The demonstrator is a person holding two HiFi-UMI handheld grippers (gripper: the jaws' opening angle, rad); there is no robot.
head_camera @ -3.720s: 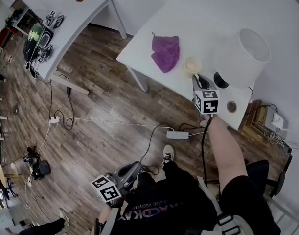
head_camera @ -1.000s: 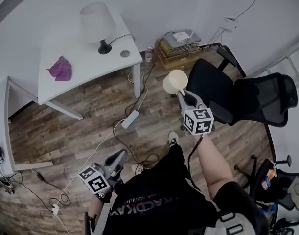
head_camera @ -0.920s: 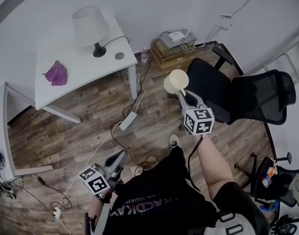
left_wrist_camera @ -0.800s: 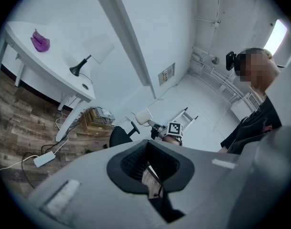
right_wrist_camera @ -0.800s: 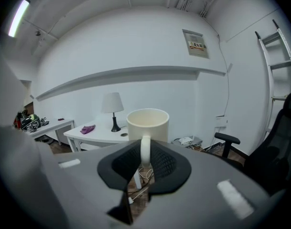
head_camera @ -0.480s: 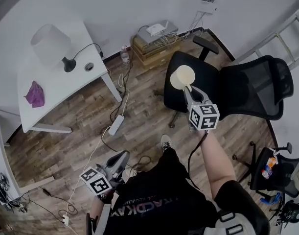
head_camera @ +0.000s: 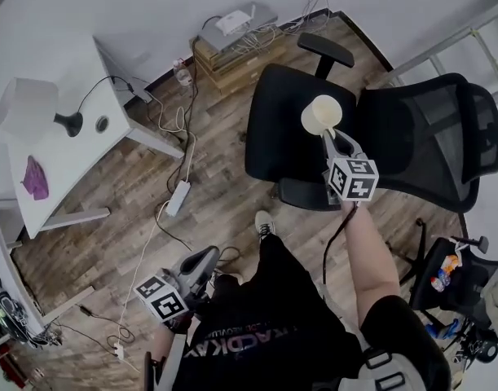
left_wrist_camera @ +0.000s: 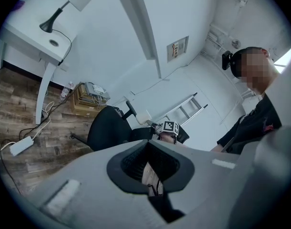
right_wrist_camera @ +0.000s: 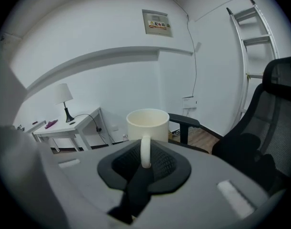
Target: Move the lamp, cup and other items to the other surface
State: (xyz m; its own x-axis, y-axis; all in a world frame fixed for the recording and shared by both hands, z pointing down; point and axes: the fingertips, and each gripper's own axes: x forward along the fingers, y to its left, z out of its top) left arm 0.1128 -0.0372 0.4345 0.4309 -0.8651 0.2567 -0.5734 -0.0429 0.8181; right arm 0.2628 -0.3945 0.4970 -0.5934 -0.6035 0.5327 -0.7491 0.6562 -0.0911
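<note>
My right gripper [head_camera: 333, 140] [right_wrist_camera: 145, 162] is shut on the handle of the cream cup [head_camera: 321, 114] [right_wrist_camera: 147, 124]. It holds the cup upright in the air over the black office chair [head_camera: 285, 133]. The white-shaded lamp [head_camera: 24, 108] [right_wrist_camera: 64, 96] and a purple cloth [head_camera: 34, 177] [right_wrist_camera: 51, 123] stay on the white table [head_camera: 73, 149] [right_wrist_camera: 74, 124] far to the left. Low by the person's leg, my left gripper [head_camera: 203, 265] [left_wrist_camera: 150, 168] shows a narrow gap between its jaws with nothing in it. The left gripper view also catches the cup [left_wrist_camera: 144, 117].
A second black chair with a mesh back [head_camera: 432, 129] [right_wrist_camera: 278, 109] stands to the right of the first. Cables and a power strip [head_camera: 177, 198] lie on the wood floor. Boxes with a router [head_camera: 232, 31] sit by the wall. A ladder [right_wrist_camera: 252, 32] leans at the right.
The view has swung from the white table to the chairs. My right gripper lifted the cup off that table and carried it over the black chair. The left gripper stays low.
</note>
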